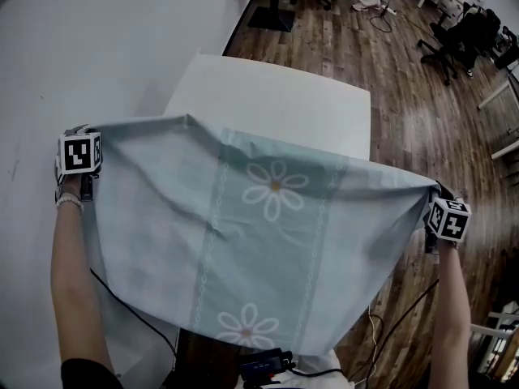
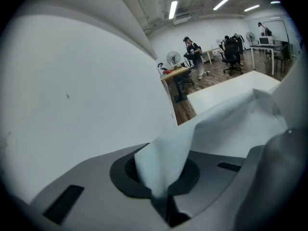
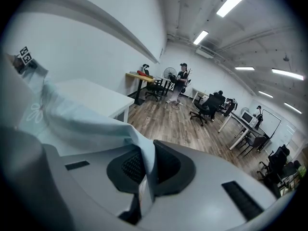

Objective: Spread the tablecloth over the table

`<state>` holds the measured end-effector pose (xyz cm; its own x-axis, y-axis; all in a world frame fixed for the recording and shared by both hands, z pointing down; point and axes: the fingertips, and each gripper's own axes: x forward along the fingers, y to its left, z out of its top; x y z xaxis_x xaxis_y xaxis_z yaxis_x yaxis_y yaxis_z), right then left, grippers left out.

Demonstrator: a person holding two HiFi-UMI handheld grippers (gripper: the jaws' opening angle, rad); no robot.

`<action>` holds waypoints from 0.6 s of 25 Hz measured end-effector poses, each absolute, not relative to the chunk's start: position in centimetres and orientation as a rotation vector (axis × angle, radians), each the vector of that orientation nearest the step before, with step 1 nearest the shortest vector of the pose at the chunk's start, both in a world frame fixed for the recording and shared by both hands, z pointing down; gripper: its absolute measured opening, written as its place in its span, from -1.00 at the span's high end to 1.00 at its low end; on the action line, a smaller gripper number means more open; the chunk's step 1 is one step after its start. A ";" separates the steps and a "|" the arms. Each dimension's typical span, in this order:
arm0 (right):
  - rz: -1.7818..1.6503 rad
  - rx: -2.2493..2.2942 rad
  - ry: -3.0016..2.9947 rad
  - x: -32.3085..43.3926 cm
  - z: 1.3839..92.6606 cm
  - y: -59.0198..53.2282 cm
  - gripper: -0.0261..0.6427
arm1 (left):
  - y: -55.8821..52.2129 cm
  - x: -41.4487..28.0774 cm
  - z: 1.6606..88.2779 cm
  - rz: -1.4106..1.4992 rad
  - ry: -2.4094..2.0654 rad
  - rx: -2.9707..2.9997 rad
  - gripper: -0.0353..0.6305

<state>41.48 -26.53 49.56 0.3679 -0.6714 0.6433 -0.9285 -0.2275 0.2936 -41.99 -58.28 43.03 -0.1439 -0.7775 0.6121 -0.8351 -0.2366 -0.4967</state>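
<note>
A pale green tablecloth (image 1: 243, 241) with white daisies hangs stretched in the air between my two grippers, above the near part of the white table (image 1: 284, 96). My left gripper (image 1: 85, 164) is shut on its left corner, and the cloth (image 2: 168, 162) sticks up from between the closed jaws. At the right, the right gripper (image 1: 438, 201) is shut on the other corner, where the cloth (image 3: 144, 162) is pinched between the pads. The cloth's lower edge droops toward me and hides the table's near edge.
A white wall (image 1: 97, 47) runs along the table's left side. Wooden floor (image 1: 422, 104) lies to the right and beyond. Office chairs (image 1: 462, 35) and desks stand far back, with a person (image 3: 182, 81) standing there. A cable (image 1: 130, 310) dangles by my left arm.
</note>
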 end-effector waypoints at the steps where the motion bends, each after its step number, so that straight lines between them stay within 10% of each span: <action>1: 0.525 1.974 -1.377 41.4 50.2 -26.7 0.83 | -58.3 -41.9 43.9 1.397 -1.866 1.998 0.85; 8: 0.611 1.957 -1.318 41.2 54.4 -27.3 0.83 | -58.6 -41.1 49.7 1.609 -1.704 1.913 0.84; 15: 0.698 1.899 -1.404 39.2 56.9 -26.8 0.77 | -56.9 -40.3 54.3 1.583 -1.474 1.888 0.36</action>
<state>39.20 -26.85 56.86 0.2791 -0.6036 0.7469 -0.9598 -0.2001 0.1970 -40.25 -56.93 54.25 -0.1143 -0.5157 0.8491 -0.8101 -0.4464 -0.3801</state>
